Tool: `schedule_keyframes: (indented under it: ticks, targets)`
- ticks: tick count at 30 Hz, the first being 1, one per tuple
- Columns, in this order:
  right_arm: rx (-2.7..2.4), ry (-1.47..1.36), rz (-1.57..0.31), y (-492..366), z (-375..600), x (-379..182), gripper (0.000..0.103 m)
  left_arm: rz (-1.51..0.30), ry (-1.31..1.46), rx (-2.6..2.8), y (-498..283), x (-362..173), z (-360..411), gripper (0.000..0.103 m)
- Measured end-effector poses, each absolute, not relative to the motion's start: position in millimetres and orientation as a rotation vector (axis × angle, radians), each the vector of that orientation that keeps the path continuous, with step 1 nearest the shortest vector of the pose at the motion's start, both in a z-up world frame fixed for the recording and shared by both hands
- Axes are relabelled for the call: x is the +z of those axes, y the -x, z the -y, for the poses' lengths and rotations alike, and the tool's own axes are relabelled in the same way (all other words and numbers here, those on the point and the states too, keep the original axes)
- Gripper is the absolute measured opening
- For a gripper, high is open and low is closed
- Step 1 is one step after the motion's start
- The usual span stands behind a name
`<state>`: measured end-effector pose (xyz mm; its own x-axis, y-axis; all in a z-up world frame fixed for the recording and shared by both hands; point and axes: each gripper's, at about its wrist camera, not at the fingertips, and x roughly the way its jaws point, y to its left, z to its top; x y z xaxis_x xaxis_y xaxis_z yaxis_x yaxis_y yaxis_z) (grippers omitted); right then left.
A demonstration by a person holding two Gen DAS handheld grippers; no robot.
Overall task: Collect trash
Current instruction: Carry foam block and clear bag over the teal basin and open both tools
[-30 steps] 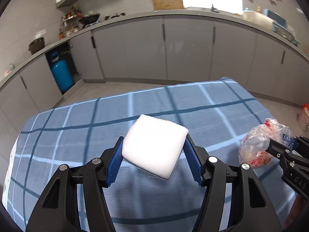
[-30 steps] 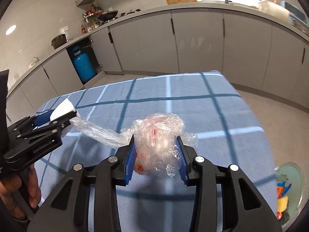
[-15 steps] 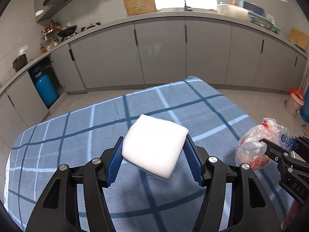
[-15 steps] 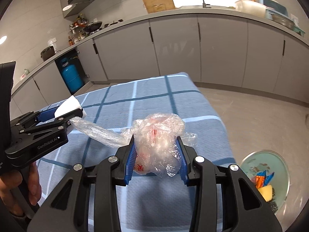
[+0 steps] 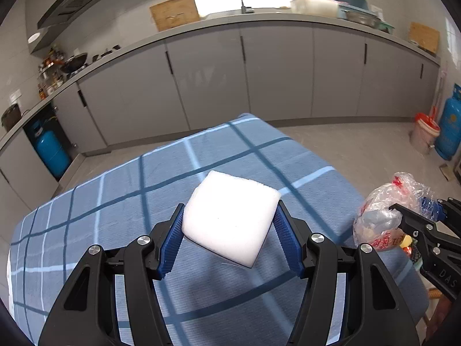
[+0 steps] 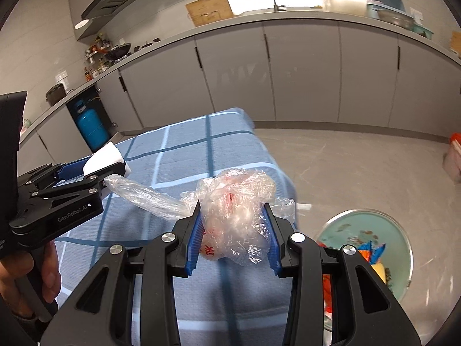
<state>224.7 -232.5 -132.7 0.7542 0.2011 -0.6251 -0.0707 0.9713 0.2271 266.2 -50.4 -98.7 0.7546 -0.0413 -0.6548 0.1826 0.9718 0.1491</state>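
My left gripper is shut on a white foam block, held above the blue checked tablecloth. My right gripper is shut on a crumpled clear plastic bag with red print, over the table's right edge. A twisted tail of the bag trails left toward the left gripper, which shows in the right wrist view with the foam block in it. The bag and the right gripper's fingers also show at the right of the left wrist view.
A round teal bin holding coloured wrappers stands on the floor right of the table. Grey kitchen cabinets run along the back. A blue gas cylinder sits at the left, another and a pale bucket at the right.
Both grippers have swung rightward together with their loads still held. The table's right edge and the teal bin on the floor have come into view.
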Motion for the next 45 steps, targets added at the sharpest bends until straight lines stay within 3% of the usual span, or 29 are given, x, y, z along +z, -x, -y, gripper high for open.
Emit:
schedule_keyframes:
  ticks: [45]
  targets:
    - [-0.167,-0.297,-0.720,-179,402,-163,0.040,-0.701,-0.365,-0.506,-233,-120,259,0.061]
